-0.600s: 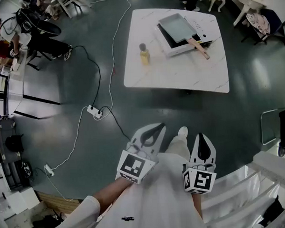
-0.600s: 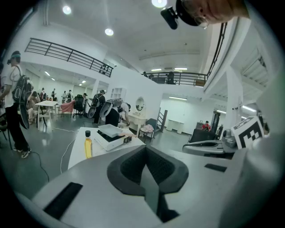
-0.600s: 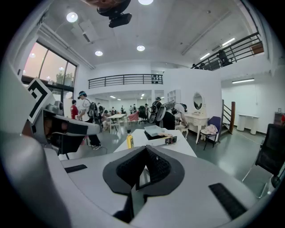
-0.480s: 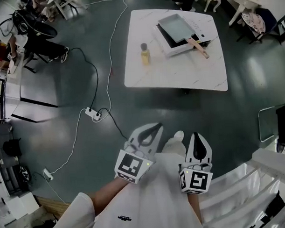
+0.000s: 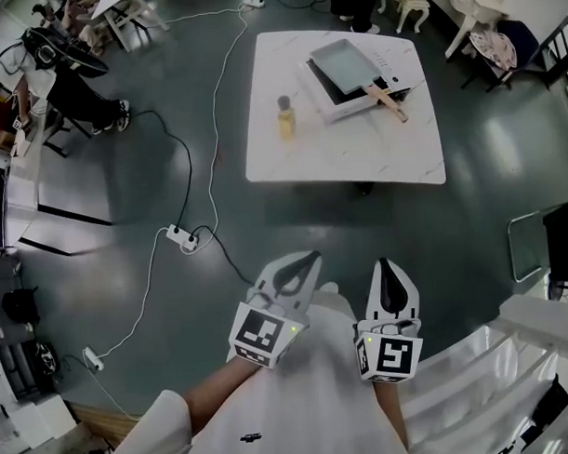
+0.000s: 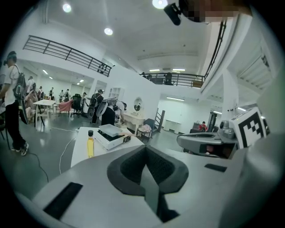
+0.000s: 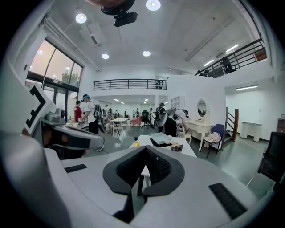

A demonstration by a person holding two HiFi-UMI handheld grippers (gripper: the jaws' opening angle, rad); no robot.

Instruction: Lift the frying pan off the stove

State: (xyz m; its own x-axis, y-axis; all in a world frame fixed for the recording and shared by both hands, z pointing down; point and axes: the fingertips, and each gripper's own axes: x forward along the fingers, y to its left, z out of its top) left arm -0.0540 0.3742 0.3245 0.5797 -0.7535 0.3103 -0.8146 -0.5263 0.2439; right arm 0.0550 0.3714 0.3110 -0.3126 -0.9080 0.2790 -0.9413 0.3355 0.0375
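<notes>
We hold the left gripper point(image 5: 311, 258) and the right gripper point(image 5: 385, 264) pressed shut and empty, well short of the table point(image 5: 356, 149). At the table's far side the pan point(image 5: 343, 59) sits on the stove point(image 5: 397, 67). A bottle point(image 5: 286, 117) of yellow liquid stands at its left. A power strip point(image 5: 182, 238) lies on the floor off the table's near-left corner.

White marble counter point(image 5: 356, 158), small yellow bottle point(image 5: 286, 117) with dark cap standing upright on it, white power strip point(image 5: 181, 238) lying on dark glossy floor point(image 5: 125, 208)
</notes>
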